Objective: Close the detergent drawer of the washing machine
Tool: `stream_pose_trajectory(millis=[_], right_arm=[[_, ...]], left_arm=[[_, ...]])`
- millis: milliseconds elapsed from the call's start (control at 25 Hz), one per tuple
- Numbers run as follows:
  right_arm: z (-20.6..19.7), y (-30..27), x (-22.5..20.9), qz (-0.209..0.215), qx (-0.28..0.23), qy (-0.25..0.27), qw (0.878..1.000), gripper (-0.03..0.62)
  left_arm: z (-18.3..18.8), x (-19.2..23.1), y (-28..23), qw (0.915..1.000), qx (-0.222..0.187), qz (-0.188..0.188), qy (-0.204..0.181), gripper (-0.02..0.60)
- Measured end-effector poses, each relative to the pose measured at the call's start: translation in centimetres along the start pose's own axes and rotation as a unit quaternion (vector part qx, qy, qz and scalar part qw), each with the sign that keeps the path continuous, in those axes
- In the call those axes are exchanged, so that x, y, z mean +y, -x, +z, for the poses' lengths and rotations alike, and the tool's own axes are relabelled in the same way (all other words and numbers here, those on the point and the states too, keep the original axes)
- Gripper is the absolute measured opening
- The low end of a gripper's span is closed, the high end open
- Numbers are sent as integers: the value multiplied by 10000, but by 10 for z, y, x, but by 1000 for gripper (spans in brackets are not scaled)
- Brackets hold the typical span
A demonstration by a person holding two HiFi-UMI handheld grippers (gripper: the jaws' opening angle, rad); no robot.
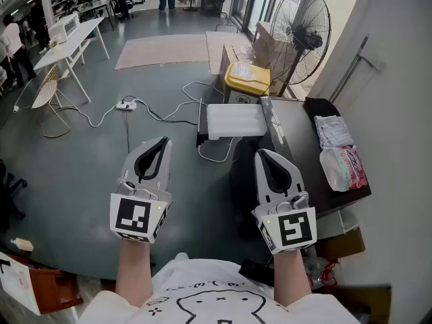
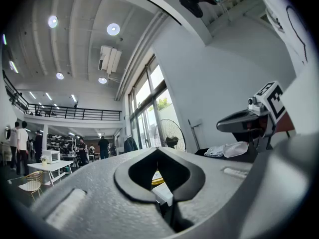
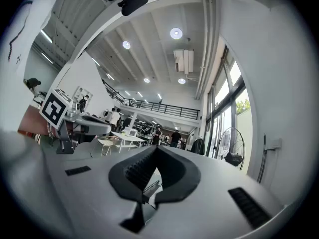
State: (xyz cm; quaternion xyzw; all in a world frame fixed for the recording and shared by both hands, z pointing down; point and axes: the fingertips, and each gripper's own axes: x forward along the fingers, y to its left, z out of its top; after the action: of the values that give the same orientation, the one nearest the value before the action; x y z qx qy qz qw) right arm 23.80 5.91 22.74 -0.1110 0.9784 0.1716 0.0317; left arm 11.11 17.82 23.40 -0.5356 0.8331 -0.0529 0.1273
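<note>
The washing machine [image 1: 297, 140] stands at the right with a dark top. Its white detergent drawer [image 1: 233, 121] sticks out to the left, pulled open. My left gripper [image 1: 164, 142] is held level in mid-air over the floor, left of the drawer and well short of it, jaws shut and empty. At about the same height my right gripper [image 1: 262, 155] hovers just in front of the machine, below the drawer in the head view, also shut with nothing in it. Neither touches the drawer. In the left gripper view the right gripper [image 2: 247, 121] shows at the right.
On the machine's top lie a folded cloth [image 1: 333, 130] and a packet of wipes [image 1: 345, 168]. Behind it stand a yellow-lidded bin [image 1: 248, 78] and a large fan [image 1: 301, 31]. A power strip [image 1: 125, 104] with cables lies on the floor; a white table [image 1: 69, 44] is far left.
</note>
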Motion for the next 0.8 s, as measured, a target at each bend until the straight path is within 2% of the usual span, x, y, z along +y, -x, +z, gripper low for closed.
stream_pose_trajectory(millis=[280,520,800], right_arm=[[6,-11,16,-50,60,32,10000,-2],[5,-25,28,-339,200,-56,9992,0],[4,-37,46,-533,237,-90,9983,0]], left_arm=[[2,17,3,9998,-55,-184,-1,17],[-4,41,0,9993,-58,-368,58,17],[-13,54,6,9956,-107,-860,342,21]])
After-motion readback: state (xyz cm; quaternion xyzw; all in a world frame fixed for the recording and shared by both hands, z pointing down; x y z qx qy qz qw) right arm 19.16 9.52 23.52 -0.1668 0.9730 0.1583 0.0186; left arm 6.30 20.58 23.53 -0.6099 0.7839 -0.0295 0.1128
